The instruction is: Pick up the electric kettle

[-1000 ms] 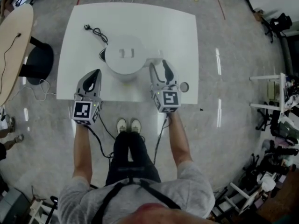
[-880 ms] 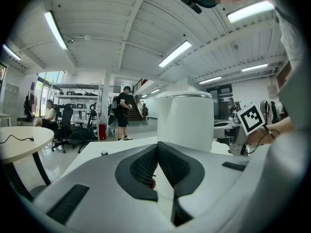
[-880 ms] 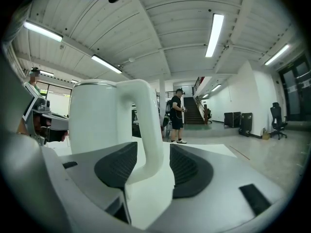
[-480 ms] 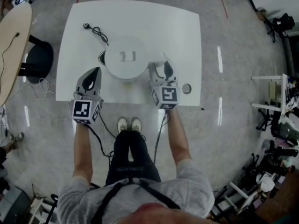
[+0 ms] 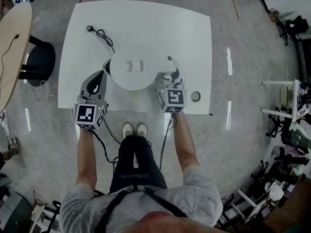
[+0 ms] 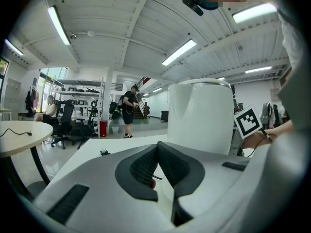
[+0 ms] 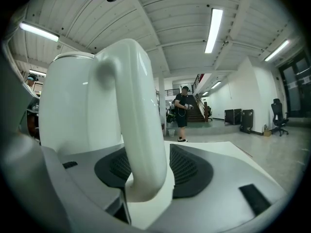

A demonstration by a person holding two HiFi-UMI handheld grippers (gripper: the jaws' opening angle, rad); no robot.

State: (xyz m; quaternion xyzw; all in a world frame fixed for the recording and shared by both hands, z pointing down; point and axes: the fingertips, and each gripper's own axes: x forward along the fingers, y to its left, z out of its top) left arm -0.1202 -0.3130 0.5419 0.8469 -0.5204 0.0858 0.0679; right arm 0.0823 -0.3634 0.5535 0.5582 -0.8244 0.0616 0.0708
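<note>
A white rectangular table (image 5: 189, 28) stands on a glossy grey floor (image 5: 243, 81), with a round wooden table (image 5: 12, 42) and a black chair (image 5: 41, 64) off its left side. The white electric kettle (image 5: 133, 68), a smooth flat-topped plastic drum, is over the front middle of the white table, between the two tongs. No view shows whether its bottom touches the surface.

The right gripper (image 5: 171, 79) is clamped on the kettle's curved white handle (image 7: 141, 130). In the right gripper view the lower part of the loop sits between the ribbed black pads (image 7: 190, 168), which close on it from either side. The left gripper (image 5: 100, 77) is just beside the kettle's left flank, its jaws together on nothing.

The shell looks stiff and glossy, so probably slippery, and the ribbed pads should help against that. Held by the handle alone, the drum hangs off to one side of the grip. I would expect it to want to tip towards the drum side, more so if there is water inside, which cannot be seen.

The table's front edge runs close under both grippers. A thin black power cord (image 5: 101, 33) lies at the back left, apart from the kettle. A small round grey disc (image 5: 195, 96) sits near the front right corner, just right of the right gripper. Straight up looks open.
</note>
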